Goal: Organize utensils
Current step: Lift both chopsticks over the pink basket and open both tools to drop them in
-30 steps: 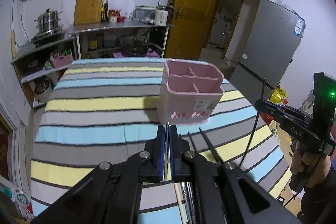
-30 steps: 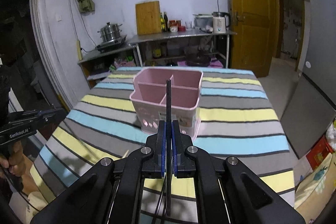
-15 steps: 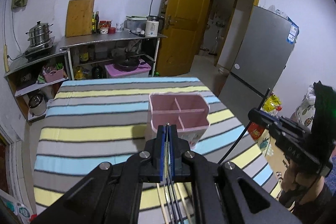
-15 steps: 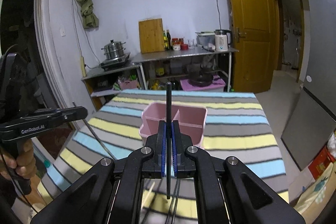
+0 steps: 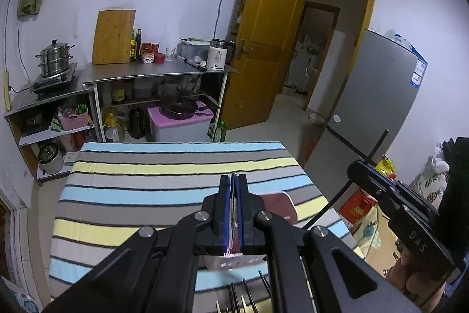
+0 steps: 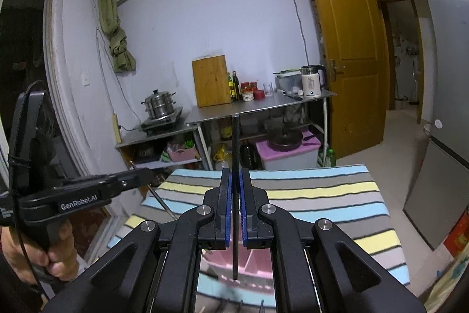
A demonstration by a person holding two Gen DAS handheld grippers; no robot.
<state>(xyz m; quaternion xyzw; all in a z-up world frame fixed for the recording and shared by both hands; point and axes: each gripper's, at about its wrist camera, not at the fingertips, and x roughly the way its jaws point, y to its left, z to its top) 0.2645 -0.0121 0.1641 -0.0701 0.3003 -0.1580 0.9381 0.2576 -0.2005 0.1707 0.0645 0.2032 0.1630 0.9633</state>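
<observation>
Kitchen shelves, a steamer pot and an open yellow door form the backdrop as a person raises two hand-held tools over a striped desk (image 5: pixel 152 192). On the left side of the scene, the left tongs (image 5: pixel 234 181) are clamped narrow on a thin, pale metal utensil (image 5: pixel 233 213); seen from the other tool's camera, that same piece (image 6: pixel 159 200) juts out of the tool as a slim rod slanting down toward the desk. At centre, the pink divided holder (image 6: pixel 252 260) sits on the cloth directly beneath and just ahead of both tools, its compartments open upward, with only a corner of it (image 5: pixel 281 203) showing past the left tool's body. To the right, the right tongs (image 6: pixel 234 181) are pinched tight on a black chopstick (image 6: pixel 234 143), its long axis running nearly upright through the grip, the lower tip hanging above the holder's dividers. More dark sticks (image 5: pixel 249 295) lie on the cloth at the near edge. Judging by how things stand, the right tool looks better aligned: its chopstick already points down into the holder, so a straight descent should seat it, whereas the left piece must first be tipped upright.
</observation>
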